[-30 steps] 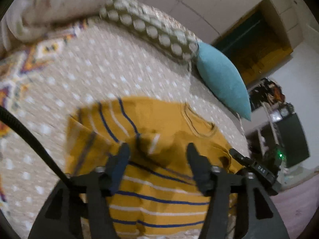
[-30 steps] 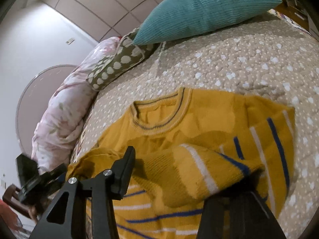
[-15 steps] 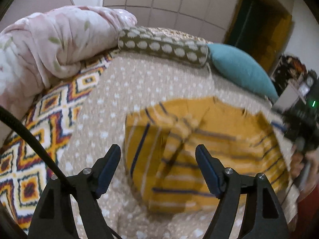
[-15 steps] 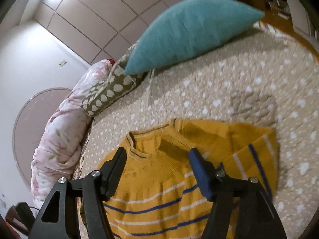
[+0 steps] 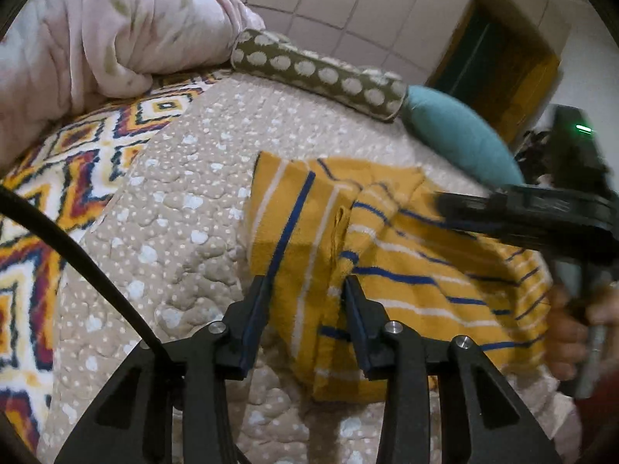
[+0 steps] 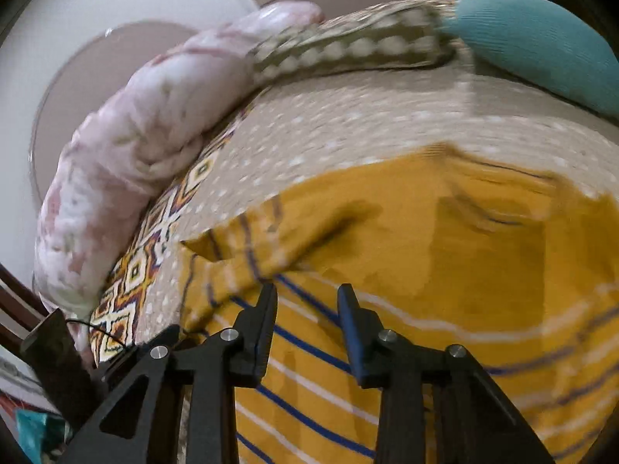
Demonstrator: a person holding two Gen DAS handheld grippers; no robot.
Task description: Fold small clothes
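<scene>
The yellow knit sweater with blue and white stripes [image 5: 390,270] lies on the dotted beige bed cover [image 5: 185,208], sleeves folded in. Both hand-held grippers, left [image 5: 305,290] and right [image 6: 307,295], are apart, holding nothing. More folding looks left.

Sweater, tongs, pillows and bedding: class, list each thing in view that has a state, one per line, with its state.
Yellow striped sweater: lying on the bed, partly folded, a sleeve laid across the body.
Left tongs: open, fingers over the sweater's edge, gripping nothing.
Right tongs: open, above the striped body.
Teal pillow: lying by the headboard.
Spotted bolster: lying flat.
Pink duvet: bunched up.
Bed cover: spread flat.
</scene>
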